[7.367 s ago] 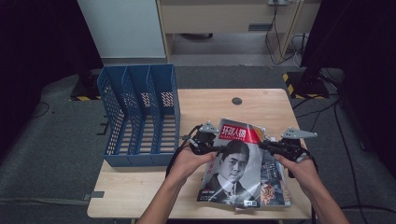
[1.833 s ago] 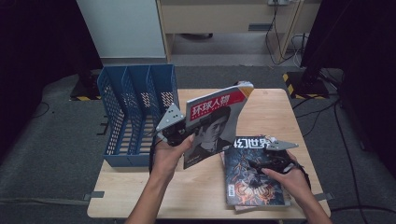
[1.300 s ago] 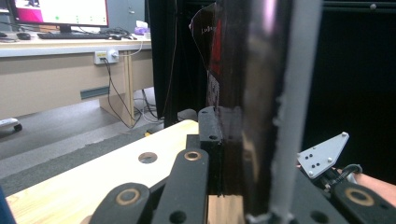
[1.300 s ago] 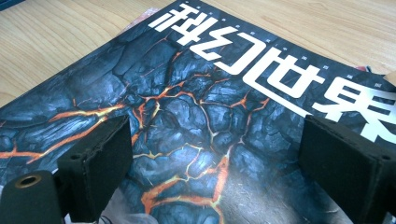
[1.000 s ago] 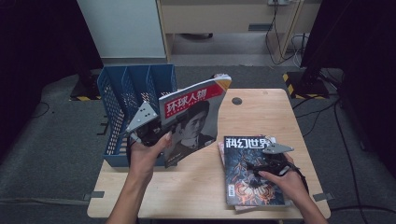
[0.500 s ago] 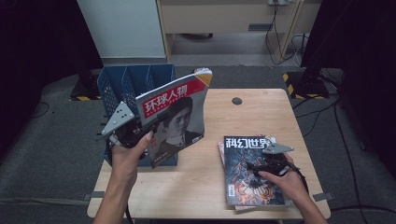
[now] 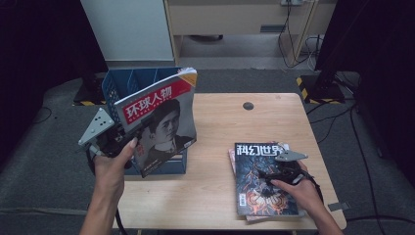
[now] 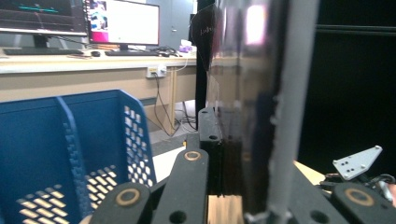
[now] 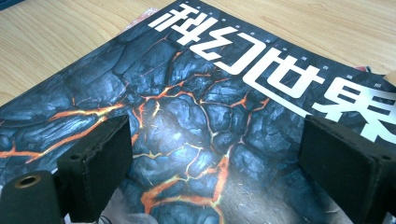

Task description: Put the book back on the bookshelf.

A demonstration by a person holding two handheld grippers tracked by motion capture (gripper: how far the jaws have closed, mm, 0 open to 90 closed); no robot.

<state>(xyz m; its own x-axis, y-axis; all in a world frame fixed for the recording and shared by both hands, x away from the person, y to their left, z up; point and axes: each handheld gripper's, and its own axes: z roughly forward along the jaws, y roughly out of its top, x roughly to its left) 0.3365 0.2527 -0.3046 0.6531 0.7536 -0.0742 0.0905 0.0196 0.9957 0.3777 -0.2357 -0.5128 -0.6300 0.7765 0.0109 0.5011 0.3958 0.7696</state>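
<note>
My left gripper [image 7: 128,141] is shut on the lower left edge of a magazine with a red banner and a portrait [image 7: 164,117]. It holds the magazine upright and tilted above the blue file rack [image 7: 116,84] at the table's left. In the left gripper view the magazine [image 8: 254,107] stands edge-on between the jaws [image 8: 224,158], with the rack [image 8: 70,154] to their left. My right gripper [image 7: 275,172] rests low over a dark lava-patterned magazine [image 7: 259,196]. Its pads [image 9: 100,158] are spread wide over that cover [image 9: 205,107], nothing between them [image 9: 219,163].
The dark magazine tops a small stack whose pink edge [image 7: 231,159] shows at its left. A small black disc [image 7: 248,105] lies at the far side of the wooden table [image 7: 220,122]. Dark floor and cables surround the table; desks stand behind.
My left gripper has carried the portrait magazine leftward from the table's middle to above the blue rack. The right gripper has stayed on the dark magazine.
</note>
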